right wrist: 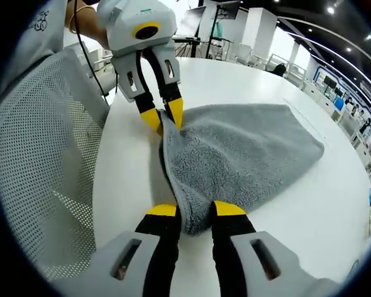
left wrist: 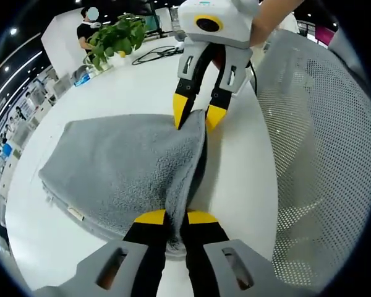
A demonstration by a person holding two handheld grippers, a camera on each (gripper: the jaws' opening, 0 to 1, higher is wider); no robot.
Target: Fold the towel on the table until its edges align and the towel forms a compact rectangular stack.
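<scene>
Both grippers pinch the grey towel [left wrist: 130, 167]; left gripper [left wrist: 176, 218] and right gripper [right wrist: 196, 210] clamp opposite corners of one raised edge (taut between), the rest trailing across the table [left wrist: 142, 86].

A white tabletop [left wrist: 142, 86] carries a grey towel [left wrist: 123, 167], folded over; a potted plant [left wrist: 114, 37] and a dark cable [left wrist: 154, 54] lie farther off.

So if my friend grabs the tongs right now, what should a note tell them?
Left tongs: shut on the near end of the grey towel's lifted edge.
Right tongs: shut on the other end of that edge.
The towel lies on the white table beside a mesh chair, doubled over with its edge raised.
Done: one fold started.
Left: lay the edge down so edges line up, then fold again into a compact rectangle.
</scene>
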